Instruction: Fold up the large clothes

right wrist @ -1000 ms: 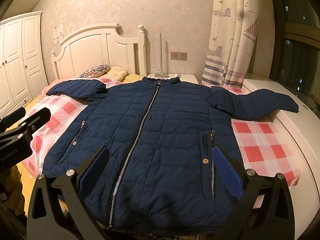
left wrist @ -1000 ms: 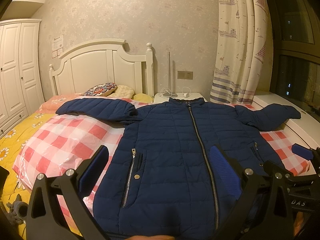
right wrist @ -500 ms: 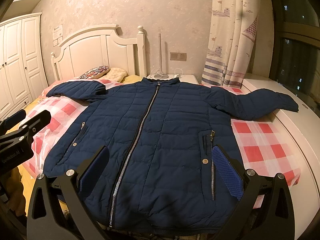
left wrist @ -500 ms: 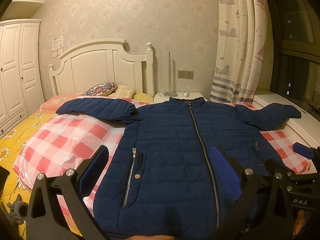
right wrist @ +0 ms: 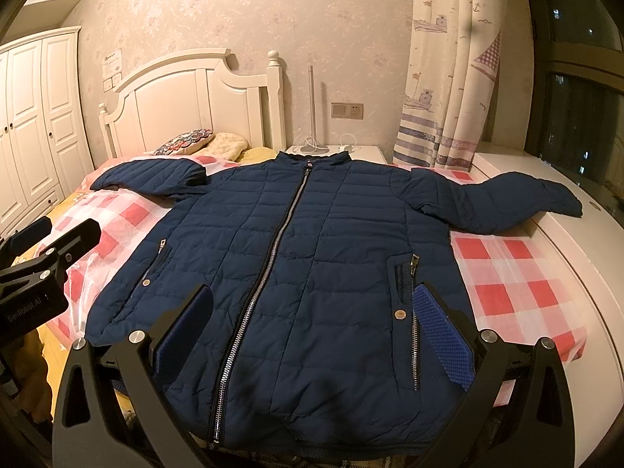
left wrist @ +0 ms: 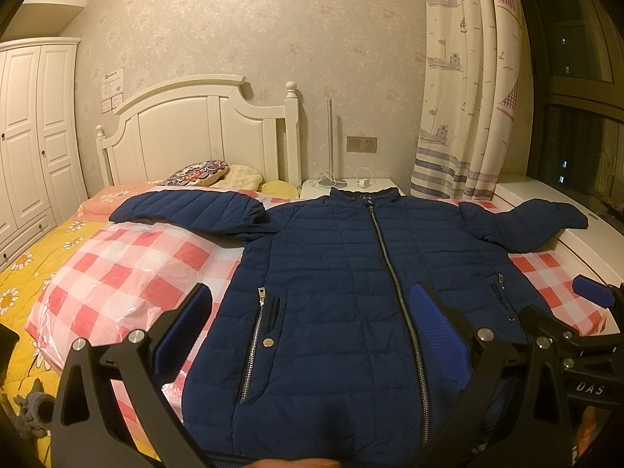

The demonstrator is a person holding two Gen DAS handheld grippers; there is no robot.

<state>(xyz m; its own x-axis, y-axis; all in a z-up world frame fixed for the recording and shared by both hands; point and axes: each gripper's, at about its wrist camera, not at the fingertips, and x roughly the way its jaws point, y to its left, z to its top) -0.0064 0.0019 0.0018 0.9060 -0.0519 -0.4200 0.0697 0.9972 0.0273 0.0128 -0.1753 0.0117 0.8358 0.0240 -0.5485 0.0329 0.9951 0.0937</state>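
Bed's got the jacket [right wrist: 296, 273] laid flat, zipped — zero folds yet, both my claws [left wrist: 312, 335] [right wrist: 312, 331] wide open, empty.

"DAS" is printed on the right gripper [left wrist: 592, 296]; "GenRobot.AI" is printed on the left gripper [right wrist: 35, 241]; the wall notice [left wrist: 113, 82] cannot be read.

A home bedroom was shown: a white wooden headboard [left wrist: 202, 124] stood ahead of the grippers, a white panelled wardrobe [left wrist: 31, 136] to their left, and a boat-printed curtain [left wrist: 468, 78] to their right.
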